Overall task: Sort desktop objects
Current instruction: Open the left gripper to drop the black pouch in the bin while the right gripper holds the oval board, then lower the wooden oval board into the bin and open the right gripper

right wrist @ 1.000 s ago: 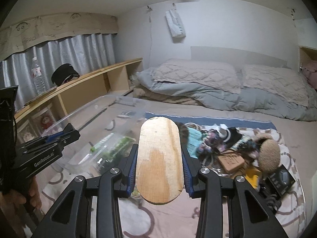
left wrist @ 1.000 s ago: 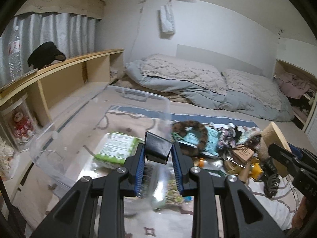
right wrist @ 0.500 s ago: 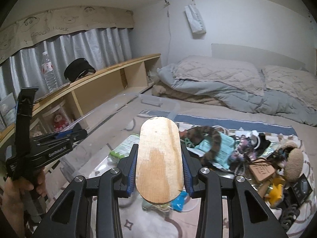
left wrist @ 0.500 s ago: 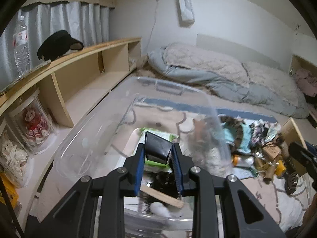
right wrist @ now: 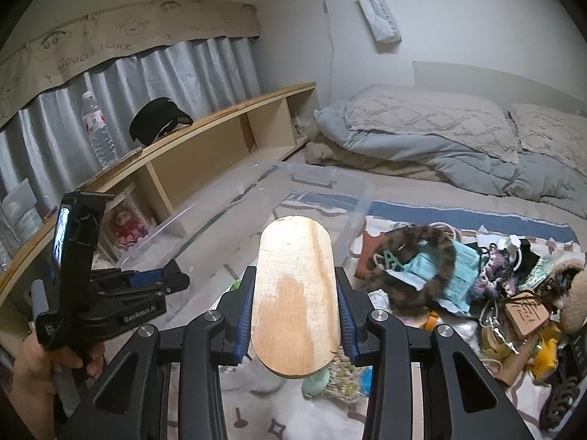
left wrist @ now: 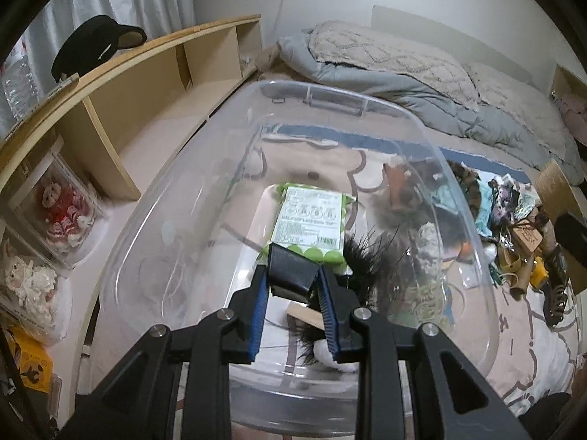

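Observation:
My left gripper (left wrist: 292, 283) is shut on a small black box (left wrist: 291, 273) and holds it over the open clear plastic bin (left wrist: 422, 124). The bin holds a green packet (left wrist: 310, 220), black feathers (left wrist: 370, 256) and a wooden piece (left wrist: 304, 318). My right gripper (right wrist: 295, 295) is shut on an oval wooden board (right wrist: 296, 302), held above the bed to the right of the bin (right wrist: 330, 183). The left gripper also shows in the right wrist view (right wrist: 172, 280). A pile of loose objects (right wrist: 477, 286) lies on the blanket to the right.
A wooden shelf (right wrist: 227, 135) runs along the left with a black cap (right wrist: 157, 121) and water bottle (right wrist: 96, 128). Boxed dolls (left wrist: 62, 205) stand below it. Folded bedding (right wrist: 440, 139) lies at the back. A cardboard box (left wrist: 557, 190) sits at the right.
My left gripper has moved left and tilted down over the bin with the black box. My right gripper has swung left with the board, toward the bin.

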{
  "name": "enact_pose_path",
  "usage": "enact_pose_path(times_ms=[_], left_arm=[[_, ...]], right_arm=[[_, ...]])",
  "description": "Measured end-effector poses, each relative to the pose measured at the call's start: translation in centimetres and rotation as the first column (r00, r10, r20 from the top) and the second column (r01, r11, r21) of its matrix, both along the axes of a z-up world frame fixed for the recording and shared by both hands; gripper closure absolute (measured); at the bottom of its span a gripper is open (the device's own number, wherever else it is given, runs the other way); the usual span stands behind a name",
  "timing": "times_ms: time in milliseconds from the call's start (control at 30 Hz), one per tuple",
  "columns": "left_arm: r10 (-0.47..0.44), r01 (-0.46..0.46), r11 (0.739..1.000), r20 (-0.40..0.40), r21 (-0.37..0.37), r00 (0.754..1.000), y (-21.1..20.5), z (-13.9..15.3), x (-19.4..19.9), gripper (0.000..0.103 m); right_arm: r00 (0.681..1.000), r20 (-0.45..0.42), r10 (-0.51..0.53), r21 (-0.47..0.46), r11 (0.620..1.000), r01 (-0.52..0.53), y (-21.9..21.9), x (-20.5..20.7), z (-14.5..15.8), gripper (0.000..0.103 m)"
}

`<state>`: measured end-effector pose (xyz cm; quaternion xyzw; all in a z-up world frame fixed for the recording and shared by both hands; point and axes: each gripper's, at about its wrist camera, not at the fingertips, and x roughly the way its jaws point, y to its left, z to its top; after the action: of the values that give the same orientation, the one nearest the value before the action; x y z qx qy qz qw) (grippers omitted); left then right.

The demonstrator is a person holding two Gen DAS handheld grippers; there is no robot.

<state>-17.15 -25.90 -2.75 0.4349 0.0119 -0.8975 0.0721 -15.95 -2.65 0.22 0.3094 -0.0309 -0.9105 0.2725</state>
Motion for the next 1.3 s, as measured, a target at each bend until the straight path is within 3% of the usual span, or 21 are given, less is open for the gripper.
enact_pose_path(times_ms=[267,333,400,767,1033,1300], left_arm=[[-0.007,0.007,1.0,0.007,0.031,1.0,-0.7,-0.3,0.4,0.076],[-0.003,0.002,0.999,0.009,0.032,1.0,-0.7,-0.3,0.5,0.069],[-0.007,0.007,0.999,0.001,0.034,1.0,-0.6,-0.2,0.7,0.055],[0.004,-0.002,1.0,-0.077,0.026,0.997,-1.2,1.2,3.0,0.055],[0.019,-0.028,0.999,-0.196,-0.044,0.98,-1.6,3.0,6.8,0.055],[0.035,-0.05,0.997,-0.253,-0.053,0.967,-2.4,3.5,9.0,0.055]], right_arm=[[0.999,0.016,0.029,0.024,0.999,-0.03,-2.2,-0.2,-0.1,0.063],[0.999,0.024,0.035,0.023,0.999,-0.035,-2.5,-0.4,-0.1,0.063],[0.999,0.029,0.04,0.025,0.999,-0.041,-3.0,-0.5,0.0,0.063],[0.995,0.066,0.069,0.036,0.997,-0.071,-5.4,-1.1,0.3,0.063],[0.973,0.185,0.136,0.075,0.986,-0.152,-9.9,-3.0,-0.9,0.064],[0.938,0.279,0.206,0.165,0.952,-0.258,-15.3,-4.0,-3.2,0.064]])
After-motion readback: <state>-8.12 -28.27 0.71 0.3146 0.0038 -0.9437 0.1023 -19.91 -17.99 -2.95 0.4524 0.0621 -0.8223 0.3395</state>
